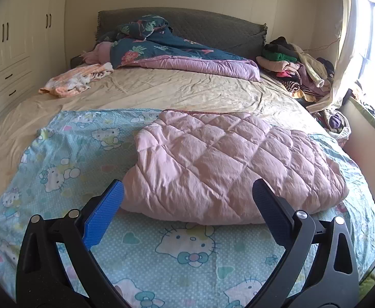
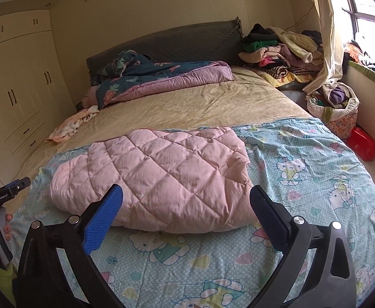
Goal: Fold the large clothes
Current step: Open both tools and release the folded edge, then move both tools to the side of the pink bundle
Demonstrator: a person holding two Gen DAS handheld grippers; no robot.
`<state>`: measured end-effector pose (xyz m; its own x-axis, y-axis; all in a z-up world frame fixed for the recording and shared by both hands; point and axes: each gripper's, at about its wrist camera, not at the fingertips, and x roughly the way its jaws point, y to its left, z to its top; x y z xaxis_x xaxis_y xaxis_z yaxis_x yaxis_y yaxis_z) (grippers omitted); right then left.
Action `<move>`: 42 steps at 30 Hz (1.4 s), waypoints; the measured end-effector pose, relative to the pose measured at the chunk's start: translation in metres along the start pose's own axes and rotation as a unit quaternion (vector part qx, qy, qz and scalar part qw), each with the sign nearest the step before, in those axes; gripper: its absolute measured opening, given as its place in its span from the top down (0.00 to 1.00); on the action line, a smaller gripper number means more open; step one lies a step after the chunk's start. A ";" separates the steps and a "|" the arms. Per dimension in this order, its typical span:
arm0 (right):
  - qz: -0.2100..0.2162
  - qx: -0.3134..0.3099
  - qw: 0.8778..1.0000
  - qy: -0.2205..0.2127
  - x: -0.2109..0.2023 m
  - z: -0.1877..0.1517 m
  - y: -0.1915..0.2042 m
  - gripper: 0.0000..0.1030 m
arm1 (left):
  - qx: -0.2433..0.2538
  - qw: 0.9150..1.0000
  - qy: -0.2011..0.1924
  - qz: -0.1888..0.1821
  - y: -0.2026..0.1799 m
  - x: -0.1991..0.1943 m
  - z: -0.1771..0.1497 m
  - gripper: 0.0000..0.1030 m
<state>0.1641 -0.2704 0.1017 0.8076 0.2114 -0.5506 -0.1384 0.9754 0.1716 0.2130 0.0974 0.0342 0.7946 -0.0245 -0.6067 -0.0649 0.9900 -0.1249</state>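
The left gripper (image 1: 187,205) and the right gripper (image 2: 186,205) both hang with jaws spread wide and hold nothing, just above the near end of the bed (image 1: 161,89). A blue cartoon-cat sheet (image 1: 161,256) covers that end, and a folded pink quilted coat (image 1: 226,169) lies on it, between each gripper's fingers in view but untouched. Beyond lie a rumpled floral blanket (image 1: 166,48) by the headboard, a clothes pile (image 2: 277,54) near the window, and a small orange garment (image 1: 77,79).
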 end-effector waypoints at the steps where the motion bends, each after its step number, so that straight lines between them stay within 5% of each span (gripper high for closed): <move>1: 0.002 0.000 1.000 0.000 -0.003 -0.003 0.002 0.04 | -0.001 1.000 0.001 -0.001 0.000 -0.002 -0.003 0.09; 18: -0.046 -0.011 0.999 0.022 0.005 -0.063 0.019 0.04 | 0.015 0.999 0.046 0.024 -0.003 0.016 -0.059 0.09; 42: -0.052 0.112 0.988 0.094 0.060 -0.087 -0.025 0.04 | -0.041 0.995 0.095 0.008 0.014 0.063 -0.074 0.09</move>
<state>0.1658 -0.2769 -0.0068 0.6872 0.1401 -0.7128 0.0860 0.9587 0.2713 0.2175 0.0992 -0.0644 0.6649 -0.0426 -0.7457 -0.1319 0.9760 -0.1734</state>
